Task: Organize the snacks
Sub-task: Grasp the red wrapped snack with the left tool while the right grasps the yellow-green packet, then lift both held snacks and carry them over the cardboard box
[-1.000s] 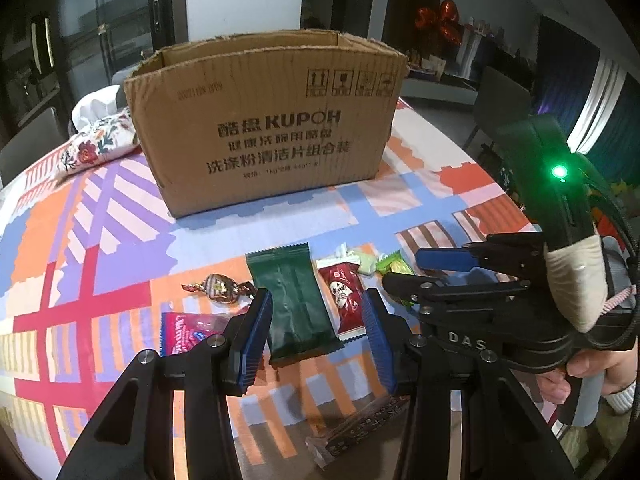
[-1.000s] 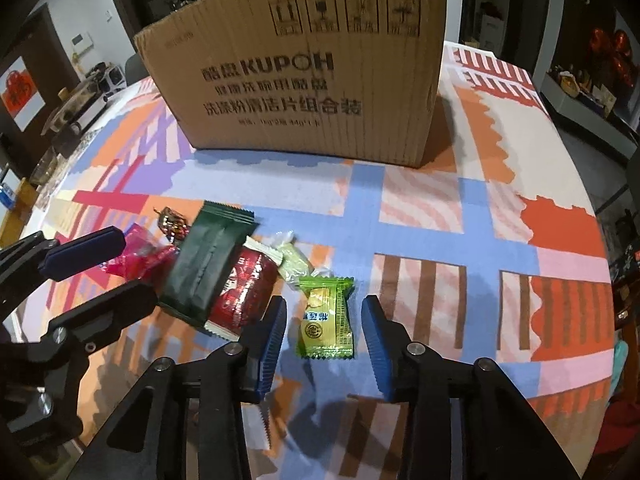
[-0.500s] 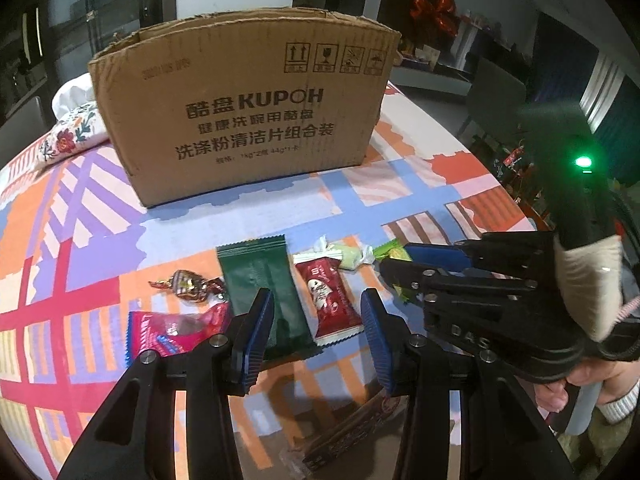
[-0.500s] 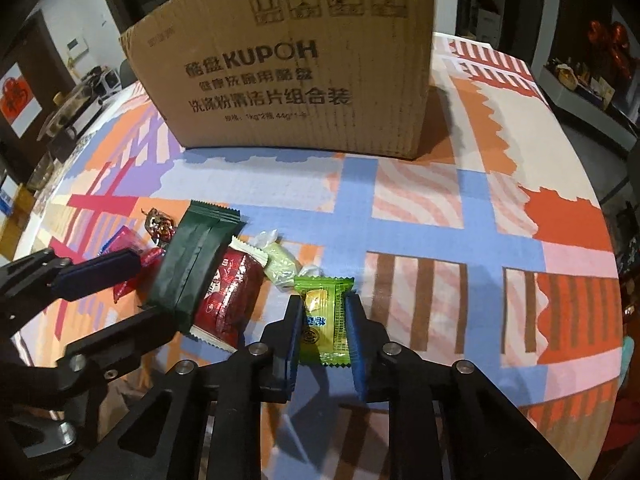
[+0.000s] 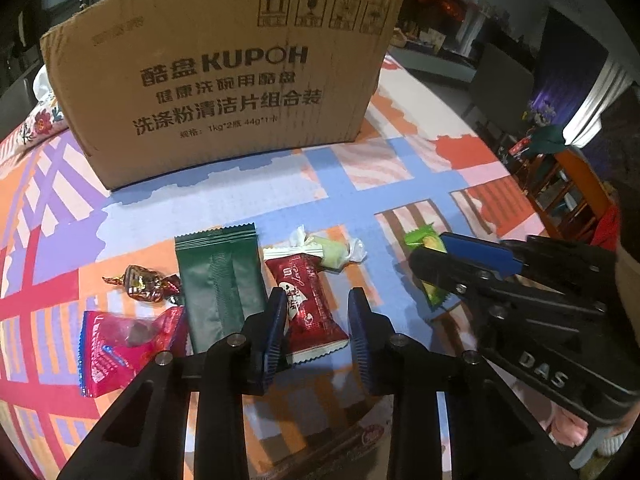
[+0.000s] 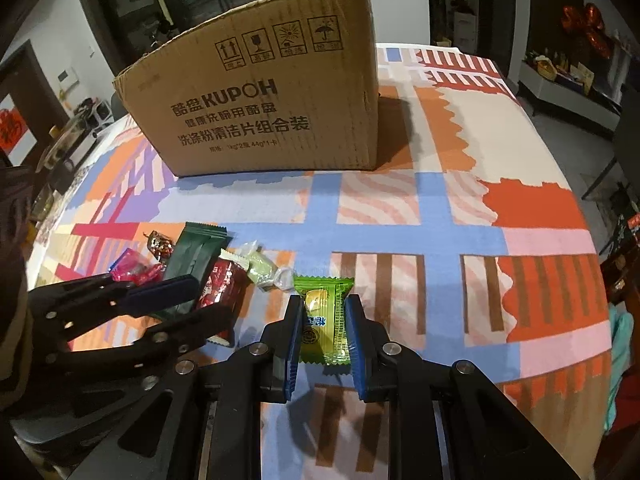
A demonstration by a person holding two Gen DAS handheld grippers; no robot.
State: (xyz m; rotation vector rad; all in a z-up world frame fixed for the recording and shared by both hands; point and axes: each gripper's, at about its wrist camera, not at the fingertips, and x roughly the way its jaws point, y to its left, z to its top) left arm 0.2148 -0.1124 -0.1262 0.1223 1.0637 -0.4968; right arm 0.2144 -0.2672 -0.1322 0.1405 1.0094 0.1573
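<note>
Several snacks lie on the patterned tablecloth in front of a cardboard box [image 5: 224,80]. My right gripper [image 6: 323,320] is shut on a green-yellow candy packet [image 6: 323,320], which also shows in the left wrist view [image 5: 426,242]. My left gripper [image 5: 316,316] is open, its fingers on either side of a red snack packet [image 5: 306,296]. Left of it lie a dark green packet [image 5: 220,284], a brown-wrapped candy [image 5: 140,282] and a pink packet [image 5: 120,344]. A pale green wrapped candy [image 5: 332,250] lies behind the red packet.
The cardboard box [image 6: 272,108] stands open-topped at the back of the table. A long dark snack bar [image 5: 340,444] lies near the front edge under my left gripper. A floral cloth item [image 5: 40,120] sits at the far left. Chairs and shelves stand beyond the table's right edge.
My right gripper has closed on the green-yellow packet. My left gripper has shifted right, from straddling the dark green packet to straddling the red packet, and moved closer to the table.
</note>
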